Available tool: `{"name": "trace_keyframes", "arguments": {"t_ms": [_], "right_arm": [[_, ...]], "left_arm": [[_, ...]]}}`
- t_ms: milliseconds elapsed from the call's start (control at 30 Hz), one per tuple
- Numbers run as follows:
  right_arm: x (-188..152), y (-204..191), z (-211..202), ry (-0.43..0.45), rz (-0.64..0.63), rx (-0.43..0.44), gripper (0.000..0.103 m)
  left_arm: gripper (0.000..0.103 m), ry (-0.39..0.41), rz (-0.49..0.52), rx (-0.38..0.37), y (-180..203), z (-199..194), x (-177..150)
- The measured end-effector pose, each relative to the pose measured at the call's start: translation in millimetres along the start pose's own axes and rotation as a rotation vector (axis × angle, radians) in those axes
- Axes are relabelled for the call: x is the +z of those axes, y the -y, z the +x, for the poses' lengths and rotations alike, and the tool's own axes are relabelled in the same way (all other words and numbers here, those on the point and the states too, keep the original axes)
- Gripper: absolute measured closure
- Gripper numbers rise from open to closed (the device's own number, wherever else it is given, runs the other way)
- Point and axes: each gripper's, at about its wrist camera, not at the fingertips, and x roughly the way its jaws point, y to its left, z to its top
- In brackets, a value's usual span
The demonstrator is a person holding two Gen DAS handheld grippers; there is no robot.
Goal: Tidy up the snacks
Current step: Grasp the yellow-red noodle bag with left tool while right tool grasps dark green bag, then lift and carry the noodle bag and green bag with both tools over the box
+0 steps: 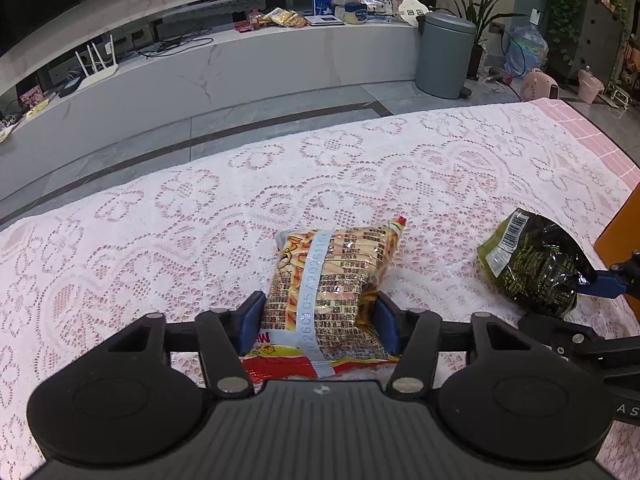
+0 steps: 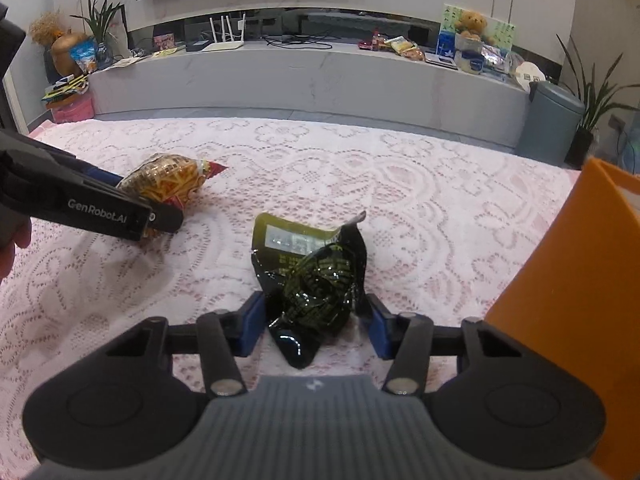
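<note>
A yellow snack bag (image 1: 332, 276) lies on the pink lace tablecloth (image 1: 160, 240). My left gripper (image 1: 319, 324) is shut on its near end, with both blue pads against its sides. In the right wrist view the same bag (image 2: 168, 180) sits at the left, crossed by a left gripper finger (image 2: 160, 216). A crumpled dark green snack bag (image 2: 316, 280) lies between the fingers of my right gripper (image 2: 316, 326). The left pad is at the bag's edge and a thin gap shows at the right pad. The green bag (image 1: 536, 264) also appears at the right of the left wrist view.
An orange container (image 2: 560, 280) stands at the table's right edge, close to the right gripper. Beyond the table are a grey floor, a long white TV bench (image 2: 300, 76) with clutter, and a grey bin (image 1: 444, 56). A hand (image 2: 12, 240) shows at the left.
</note>
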Motion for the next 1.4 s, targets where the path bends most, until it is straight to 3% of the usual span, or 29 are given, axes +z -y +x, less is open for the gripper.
{"name": "trace_keyframes", "arguments": {"t_ms": [200,367,633,700,767,900,1133,1200,1233,1400], "right_arm": [[0,2,-1,-0.004,0.019,0.006,0.049],[4,1,-6,0.051,-0.01,-0.009,0.027],[1,-13,-15,0.159,-0.16,-0.114,0.028],[0,-18,-19,0.192,-0.218,-0.133,0.031],[-1,-23,-20,0.21,-0.26,-0.141,0.042],[-5,-26,-11,0.154,-0.295,-0.152,0.05],[-7,-13,1,0.084,-0.19,-0.136,0.05],[-6,-9,1,0.079,-0.147,-0.129,0.054],[-6,-8,2,0.079,-0.142,-0.14,0.06],[-6,-8,4,0.074,-0.146,-0.158,0.064]], "left_arm": [[0.047,0.015,-0.063,-0.009,-1,-15,-1],[0.048,0.019,-0.051,0.005,8,-34,-3],[0.048,0.008,-0.076,-0.015,15,-45,-13],[0.048,-0.002,-0.082,-0.015,14,-44,-16],[0.048,-0.016,-0.097,-0.013,12,-43,-20],[0.048,-0.033,-0.145,-0.015,7,-44,-25],[0.048,-0.032,-0.155,-0.04,9,-47,-28],[0.048,-0.031,-0.154,-0.043,11,-48,-28],[0.048,-0.031,-0.151,-0.043,12,-48,-29],[0.048,-0.03,-0.153,-0.053,17,-49,-29]]}}
